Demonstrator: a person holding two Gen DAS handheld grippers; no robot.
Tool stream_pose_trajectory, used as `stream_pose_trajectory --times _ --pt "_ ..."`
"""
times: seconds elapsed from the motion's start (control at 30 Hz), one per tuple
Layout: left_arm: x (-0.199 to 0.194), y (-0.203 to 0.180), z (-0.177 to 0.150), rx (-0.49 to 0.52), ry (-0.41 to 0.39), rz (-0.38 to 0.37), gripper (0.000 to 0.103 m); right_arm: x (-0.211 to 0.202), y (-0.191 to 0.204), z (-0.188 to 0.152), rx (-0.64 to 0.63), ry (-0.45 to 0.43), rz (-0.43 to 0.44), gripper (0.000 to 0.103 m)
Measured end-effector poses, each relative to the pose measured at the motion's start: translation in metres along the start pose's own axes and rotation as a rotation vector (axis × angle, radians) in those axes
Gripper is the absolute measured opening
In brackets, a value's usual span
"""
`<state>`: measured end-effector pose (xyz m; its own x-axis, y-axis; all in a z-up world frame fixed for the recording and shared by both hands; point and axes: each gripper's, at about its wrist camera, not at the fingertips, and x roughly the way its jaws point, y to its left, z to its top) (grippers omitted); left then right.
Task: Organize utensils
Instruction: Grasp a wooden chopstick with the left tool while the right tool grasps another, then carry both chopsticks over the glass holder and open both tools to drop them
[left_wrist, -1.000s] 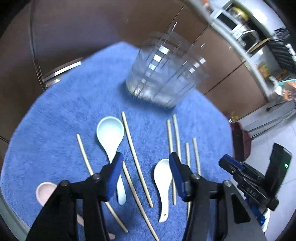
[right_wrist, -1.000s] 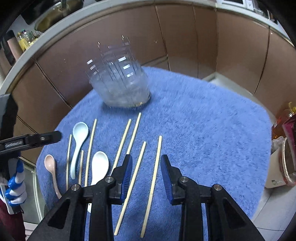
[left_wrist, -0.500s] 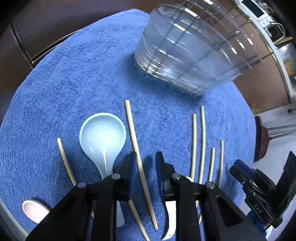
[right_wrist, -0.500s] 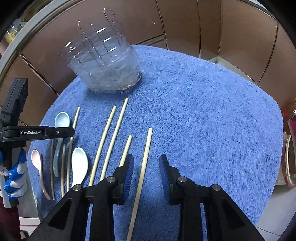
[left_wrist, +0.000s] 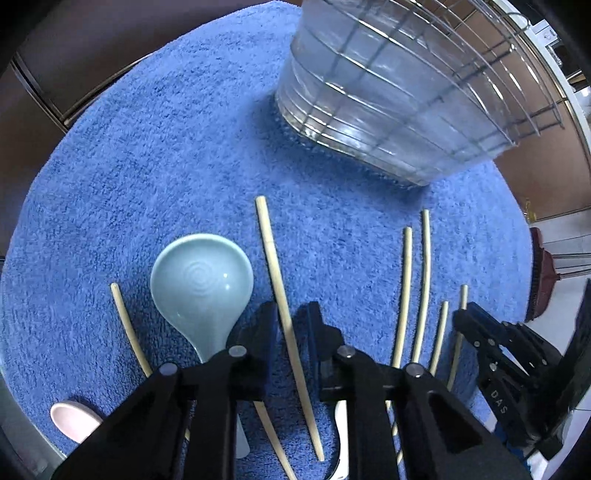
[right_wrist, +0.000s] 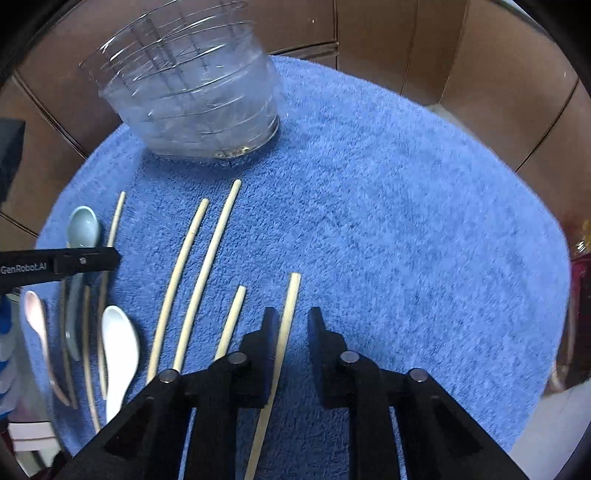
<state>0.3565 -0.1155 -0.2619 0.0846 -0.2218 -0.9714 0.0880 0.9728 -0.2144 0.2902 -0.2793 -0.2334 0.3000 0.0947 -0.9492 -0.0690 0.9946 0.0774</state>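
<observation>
Left wrist view: left claw (left_wrist: 290, 321) low over blue towel (left_wrist: 177, 147), jaws at a narrow gap straddling one chopstick (left_wrist: 284, 314); contact with the stick not resolvable, so grip cannot be told. Stick runs from frame centre down through the gap toward the lower edge. Pale blue spoon (left_wrist: 201, 284) just left of the claw, bowl up, handle passing under the left finger. Thin chopstick (left_wrist: 127, 328) further left; pink spoon (left_wrist: 74, 421) at lower left edge. White spoon handle (left_wrist: 341, 439) partly hidden beneath the right finger. Four more sticks (left_wrist: 415, 291) fanned at right of centre. Clear ribbed holder (left_wrist: 391, 99) standing at upper right on the towel, well apart from the utensils. Right claw (left_wrist: 476, 325) visible at right edge.

Right wrist view: right claw (right_wrist: 291, 325) also low over towel, jaws parted narrowly with the rightmost chopstick (right_wrist: 286, 325) lying between them, closer to the left finger; touching or not cannot be told. Short stick (right_wrist: 231, 321) just left of it, then a longer pair (right_wrist: 199, 266). White spoon (right_wrist: 118, 347) at lower left, blue and pink spoons beyond it. Left claw (right_wrist: 110, 256) entering from the left edge. Holder at upper left.
</observation>
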Motion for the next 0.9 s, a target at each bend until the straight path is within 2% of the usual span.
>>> stream_pose_trajectory --times 0.17,0.3,0.47,0.63,0.7,0.83,0.9 --pt "-0.001 -0.013 -0.002 -0.013 -0.025 0.035 0.006 0.002 0.007 -0.001 0.002 -0.022 -0.013 0.007" --pt "-0.004 -0.018 -0.013 -0.018 -0.059 -0.004 0.005 -0.014 0.003 -0.012 0.03 -0.07 0.023 0.006" --pt "-0.034 -0.027 -0.031 0.053 -0.205 -0.03 0.005 -0.061 -0.003 -0.031 0.036 -0.196 0.075 0.006" --pt "-0.09 -0.03 -0.053 0.111 -0.44 -0.104 0.005 -0.127 0.007 -0.048 0.008 -0.407 0.158 0.006" --pt "-0.124 -0.029 -0.06 0.124 -0.566 -0.141 0.005 -0.154 0.014 -0.047 -0.009 -0.496 0.178 0.006" --pt "-0.188 -0.027 -0.066 0.125 -0.807 -0.205 0.005 -0.211 0.026 -0.034 -0.034 -0.707 0.224 0.006" --pt "-0.215 -0.025 -0.067 0.128 -0.902 -0.22 0.005 -0.236 0.032 -0.022 -0.044 -0.817 0.244 0.006"
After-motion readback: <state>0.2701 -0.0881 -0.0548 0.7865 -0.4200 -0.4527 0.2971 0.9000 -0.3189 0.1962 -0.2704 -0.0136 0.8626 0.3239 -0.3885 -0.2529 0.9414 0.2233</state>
